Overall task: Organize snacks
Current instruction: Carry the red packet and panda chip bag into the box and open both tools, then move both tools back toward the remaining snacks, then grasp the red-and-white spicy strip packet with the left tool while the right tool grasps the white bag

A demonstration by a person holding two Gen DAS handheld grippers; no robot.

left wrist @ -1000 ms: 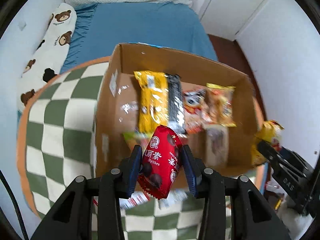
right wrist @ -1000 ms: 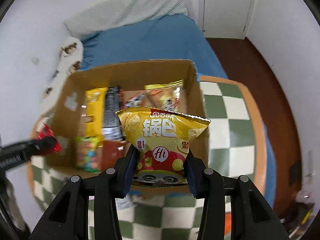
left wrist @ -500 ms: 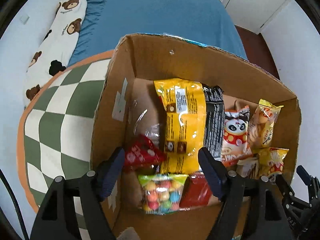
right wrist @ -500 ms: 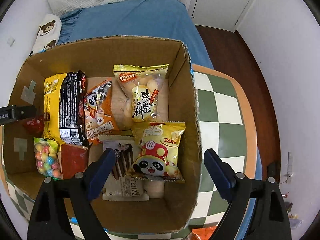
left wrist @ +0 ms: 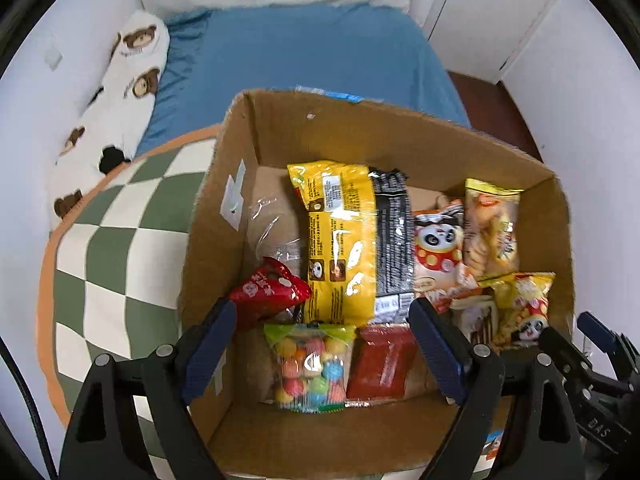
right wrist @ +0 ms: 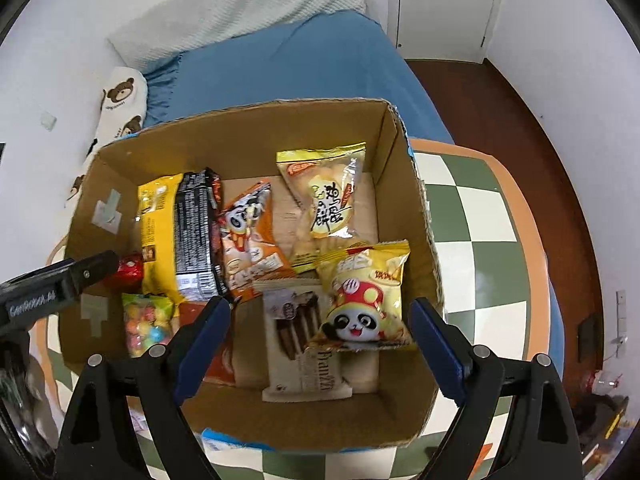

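Note:
An open cardboard box (left wrist: 400, 132) (right wrist: 248, 136) stands on the checkered table and holds several snack packs. My left gripper (left wrist: 324, 344) is open and empty above the box's near left part; the red chocolate pack (left wrist: 268, 290) lies in the box by its left finger, also seen in the right wrist view (right wrist: 130, 269). My right gripper (right wrist: 320, 344) is open and empty above the box's near right part; the yellow panda crisp bag (right wrist: 366, 300) lies in the box between its fingers, also seen in the left wrist view (left wrist: 522, 306).
The box holds a long yellow pack (left wrist: 340, 240), a black pack (left wrist: 392, 236), a candy-ball bag (left wrist: 312, 364) and a brown-stick biscuit pack (right wrist: 300, 340). A blue bed (left wrist: 312, 64) and a bear pillow (left wrist: 120, 92) lie beyond the green-and-white checkered table (left wrist: 120, 240).
Both grippers opened over the box. The red pack dropped from my left gripper and the yellow panda bag from my right; both now lie in the box. The grippers have drawn back slightly.

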